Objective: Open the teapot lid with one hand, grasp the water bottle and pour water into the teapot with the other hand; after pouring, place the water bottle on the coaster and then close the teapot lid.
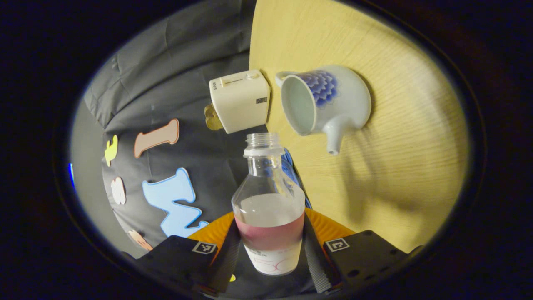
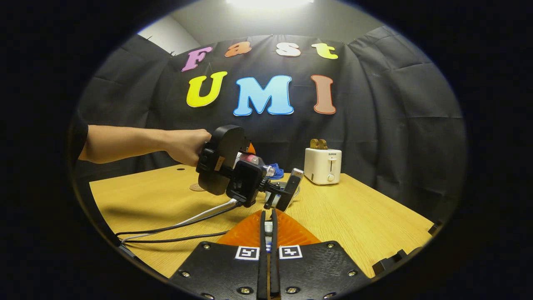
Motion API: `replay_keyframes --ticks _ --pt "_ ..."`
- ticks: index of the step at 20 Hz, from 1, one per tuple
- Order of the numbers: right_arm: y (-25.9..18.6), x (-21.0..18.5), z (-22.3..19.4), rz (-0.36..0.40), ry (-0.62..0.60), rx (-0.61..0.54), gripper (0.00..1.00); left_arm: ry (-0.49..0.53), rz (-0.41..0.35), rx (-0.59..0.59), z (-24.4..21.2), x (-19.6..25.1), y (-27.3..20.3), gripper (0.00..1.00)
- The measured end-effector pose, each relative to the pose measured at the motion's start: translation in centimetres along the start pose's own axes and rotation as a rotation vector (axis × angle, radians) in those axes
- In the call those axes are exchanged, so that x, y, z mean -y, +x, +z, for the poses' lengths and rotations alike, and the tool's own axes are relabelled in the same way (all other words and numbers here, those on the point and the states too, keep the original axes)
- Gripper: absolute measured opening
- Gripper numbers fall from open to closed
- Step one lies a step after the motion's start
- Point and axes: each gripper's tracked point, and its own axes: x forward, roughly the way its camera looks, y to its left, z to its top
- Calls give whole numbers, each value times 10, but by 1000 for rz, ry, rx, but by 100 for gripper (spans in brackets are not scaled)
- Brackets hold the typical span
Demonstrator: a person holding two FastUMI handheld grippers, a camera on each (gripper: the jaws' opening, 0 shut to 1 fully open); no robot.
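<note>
left gripper (image 1: 268, 246) clamps the uncapped water bottle (image 1: 268, 208), tipped sideways with its mouth near the open lidless teapot (image 1: 329, 104) on the wooden table (image 1: 408, 166) beside a toaster (image 1: 241, 100); right gripper (image 2: 268, 233) is nearly closed on something small, can't identify it.

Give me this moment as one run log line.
left gripper: shut on water bottle | bottle: uncapped, mouth toward teapot | teapot: open, no stream seen | right gripper: shut, likely on teapot lid

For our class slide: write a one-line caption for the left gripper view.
Left gripper holds an uncapped water bottle, tipped toward the lidless teapot beside a toaster.
</note>
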Motion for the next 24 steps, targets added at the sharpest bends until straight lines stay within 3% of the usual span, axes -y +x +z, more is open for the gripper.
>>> replay_keyframes --ticks 14,24 --pt "2 4 -1 -9 -9 -6 3 169 50 -5 -1 -16 2 87" --pt "3 7 -1 -18 -2 -7 3 236 68 -6 0 -22 3 87"
